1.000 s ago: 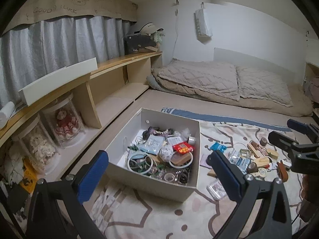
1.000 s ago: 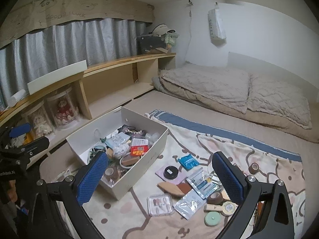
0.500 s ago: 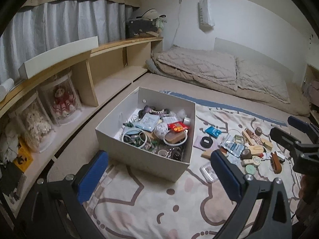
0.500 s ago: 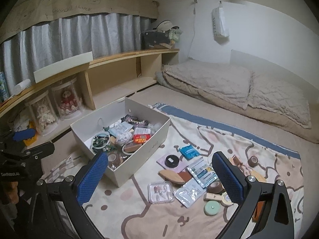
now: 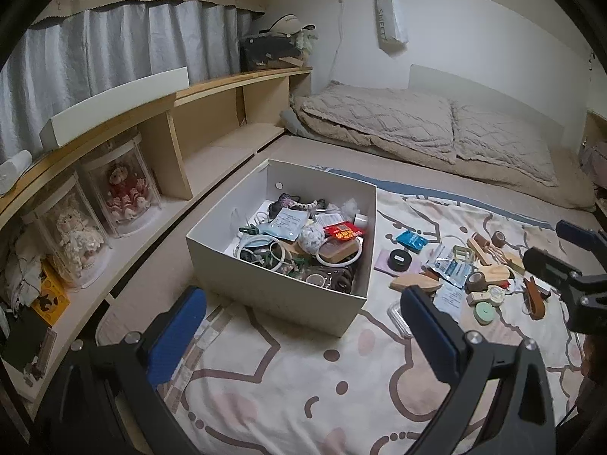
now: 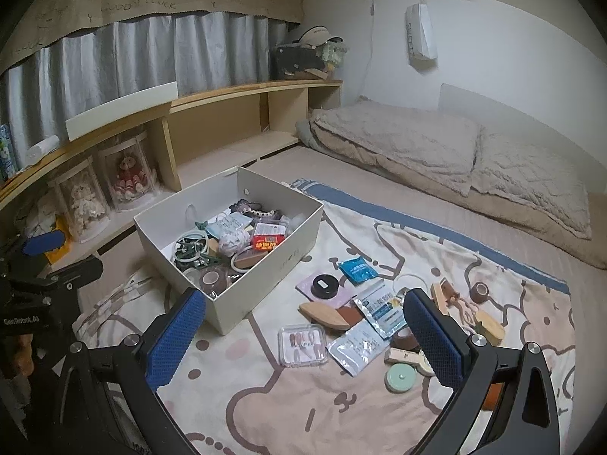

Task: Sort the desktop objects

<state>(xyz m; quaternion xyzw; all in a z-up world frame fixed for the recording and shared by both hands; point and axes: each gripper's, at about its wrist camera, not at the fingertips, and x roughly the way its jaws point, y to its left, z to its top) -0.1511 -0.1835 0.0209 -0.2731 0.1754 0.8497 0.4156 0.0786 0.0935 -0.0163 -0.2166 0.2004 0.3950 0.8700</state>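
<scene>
- White box (image 6: 265,288) sits on the patterned blanket (image 6: 303,409), left part of the working area; already part-filled with bangles, packets and a red packet (image 6: 267,240).
- Unsorted items lie loose on the blanket just right of the box: clear nail-tip case (image 6: 302,344), black round compact (image 6: 324,285), blue sachet (image 6: 357,270), wooden brush (image 6: 322,313), foil packets, tape rolls, green round tin (image 6: 400,377).
- Right gripper (image 6: 303,337): fingers spread wide, nothing between them, hovering above the loose pile.
- Left gripper (image 5: 303,322): fingers likewise apart and empty, held over the blanket in front of the box.
- Judgement: step in hand is choosing the next pickup. Nail-tip case is nearest the right gripper and lies clear of its neighbours; best taken across its short sides.
- Caution: foil packets overlap; flat, thin, likely to slip.
- Beyond: shelf with doll cases (image 5: 95,220), bedding (image 5: 417,129).
</scene>
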